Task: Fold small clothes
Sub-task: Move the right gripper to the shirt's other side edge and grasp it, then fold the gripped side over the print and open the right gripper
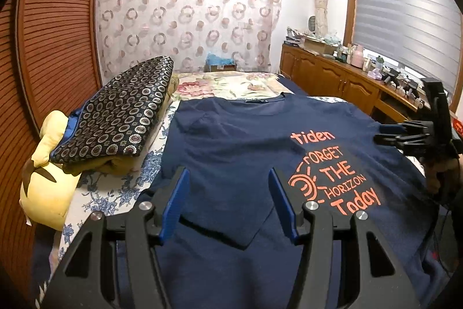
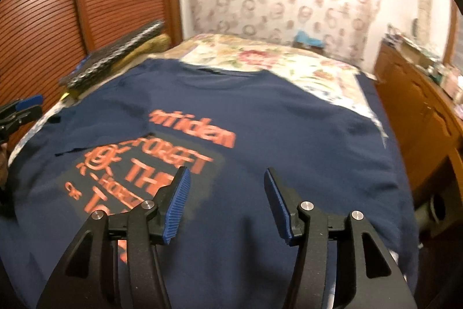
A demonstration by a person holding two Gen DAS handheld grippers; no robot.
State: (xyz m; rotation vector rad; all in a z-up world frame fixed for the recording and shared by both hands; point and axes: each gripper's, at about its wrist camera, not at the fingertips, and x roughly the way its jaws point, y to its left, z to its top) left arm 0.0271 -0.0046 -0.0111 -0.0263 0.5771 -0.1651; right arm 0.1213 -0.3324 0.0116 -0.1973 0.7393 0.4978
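A navy T-shirt point(image 1: 231, 152) with orange print lies spread on the bed, collar away from me; its left sleeve is folded in over the body. It also shows in the right wrist view point(image 2: 289, 135), which is blurred. My left gripper point(image 1: 228, 178) is open and empty above the shirt's left half. My right gripper point(image 2: 225, 178) is open and empty above the shirt's middle. The right gripper also shows in the left wrist view point(image 1: 387, 135) at the shirt's right edge, and the left gripper shows at the left edge of the right wrist view point(image 2: 26, 106).
A folded dark patterned cloth point(image 1: 121, 118) lies on a pile at the bed's left, beside a yellow plush toy point(image 1: 49, 181). A floral quilt point(image 1: 231, 83) covers the bed's far end. A slatted wooden wardrobe point(image 1: 58, 48) stands left, a cluttered wooden cabinet point(image 1: 332, 74) right.
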